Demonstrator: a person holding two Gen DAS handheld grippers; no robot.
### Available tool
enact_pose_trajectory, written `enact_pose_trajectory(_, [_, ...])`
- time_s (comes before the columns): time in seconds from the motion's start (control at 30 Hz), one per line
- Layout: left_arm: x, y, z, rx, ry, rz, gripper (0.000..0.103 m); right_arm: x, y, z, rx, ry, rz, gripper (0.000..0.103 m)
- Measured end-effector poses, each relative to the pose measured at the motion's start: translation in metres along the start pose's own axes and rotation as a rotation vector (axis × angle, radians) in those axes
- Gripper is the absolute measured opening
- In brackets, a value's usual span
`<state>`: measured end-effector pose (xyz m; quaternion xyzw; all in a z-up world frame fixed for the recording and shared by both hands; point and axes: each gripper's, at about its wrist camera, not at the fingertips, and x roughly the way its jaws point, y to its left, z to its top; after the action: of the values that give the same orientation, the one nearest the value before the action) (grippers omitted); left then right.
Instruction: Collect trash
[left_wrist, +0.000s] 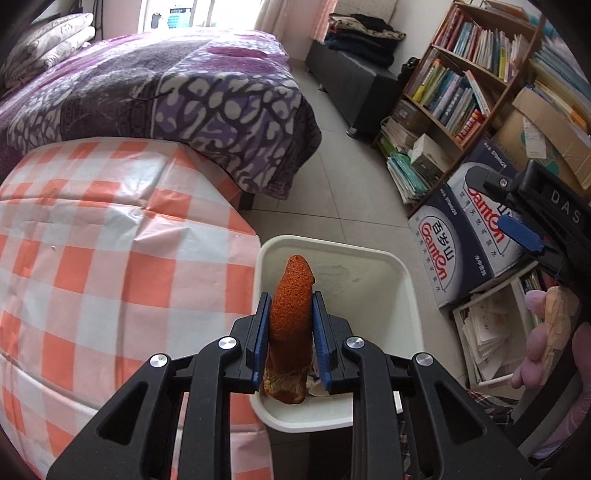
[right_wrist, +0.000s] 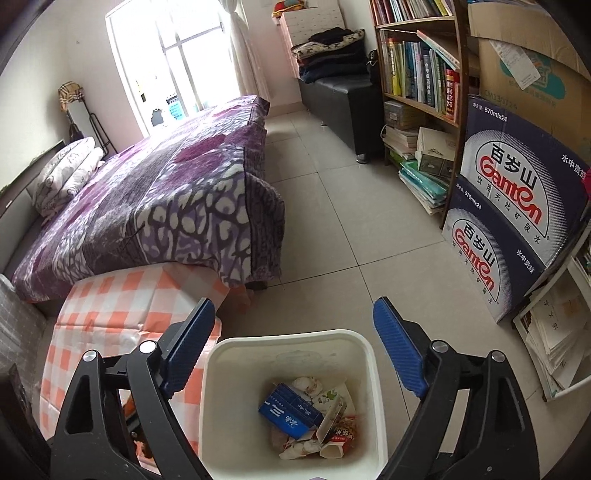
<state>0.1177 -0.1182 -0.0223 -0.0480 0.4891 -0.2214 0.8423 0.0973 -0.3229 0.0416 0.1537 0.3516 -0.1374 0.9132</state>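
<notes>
Left wrist view first: the left gripper (left_wrist: 290, 321) is clenched on a piece of orange peel (left_wrist: 290, 314), blue pads pressing it from both sides so it stands upright between them. It hangs right over the open white trash bin (left_wrist: 402, 295), which stands on the tiled floor (left_wrist: 343, 192) just beside a table with an orange-and-white checkered cloth (left_wrist: 110, 240). Behind the table there's a bed with a purple patterned blanket (left_wrist: 177, 92). Over on the right edge you can see the right gripper (left_wrist: 517, 221) with a hand (left_wrist: 543, 339) wrapped around its handle, in front of stacked water cartons (left_wrist: 461, 240) and a bookshelf (left_wrist: 461, 85) stuffed with books.

Right wrist view: the right gripper (right_wrist: 293, 339) is released, jaws spread wide with nothing between them, and it looks down into the same trash bin (right_wrist: 221, 369). Inside the bin there's already a blue carton (right_wrist: 288, 410), crumpled tissue (right_wrist: 306, 384) and some torn wrappers (right_wrist: 340, 432). The checkered cloth (right_wrist: 110, 317) is to the left of the bin, touching or nearly touching it, can't quite tell. The water cartons (right_wrist: 517, 192) are stacked two high on the right, with the bed (right_wrist: 166, 192) stretching back toward the window (right_wrist: 177, 55).
</notes>
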Motion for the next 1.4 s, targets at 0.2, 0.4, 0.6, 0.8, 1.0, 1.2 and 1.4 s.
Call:
enact_pose_trajectory(0.2, [0.013,-0.009,-0.002,-0.061,0.046,-0.148,0.039,-0.010,-0.014,0.004,0.051,-0.045,0.012,0.089])
enact_pose_trajectory(0.4, [0.011,0.002,-0.004,-0.112,0.045,-0.159,0.046,-0.021,-0.012,0.004,0.045,-0.114,0.033,0.090])
enact_pose_trajectory(0.6, [-0.020,0.006,-0.014,-0.053,-0.070,0.045,0.068,-0.036,0.007,-0.003,-0.029,-0.208,0.060,0.095])
enact_pose_trajectory(0.8, [-0.069,0.016,-0.027,-0.042,-0.269,0.244,0.091,-0.049,0.042,-0.010,-0.144,-0.188,0.127,0.096])
enact_pose_trajectory(1.0, [-0.107,0.035,-0.042,-0.059,-0.421,0.451,0.096,-0.072,0.074,-0.041,-0.222,-0.242,0.090,0.096])
enact_pose_trajectory(1.2, [-0.131,0.066,-0.059,-0.131,-0.470,0.482,0.096,-0.077,0.107,-0.084,-0.303,-0.253,0.012,0.096])
enact_pose_trajectory(1.4, [-0.136,0.081,-0.074,-0.138,-0.470,0.556,0.096,-0.069,0.118,-0.106,-0.335,-0.254,0.008,0.096])
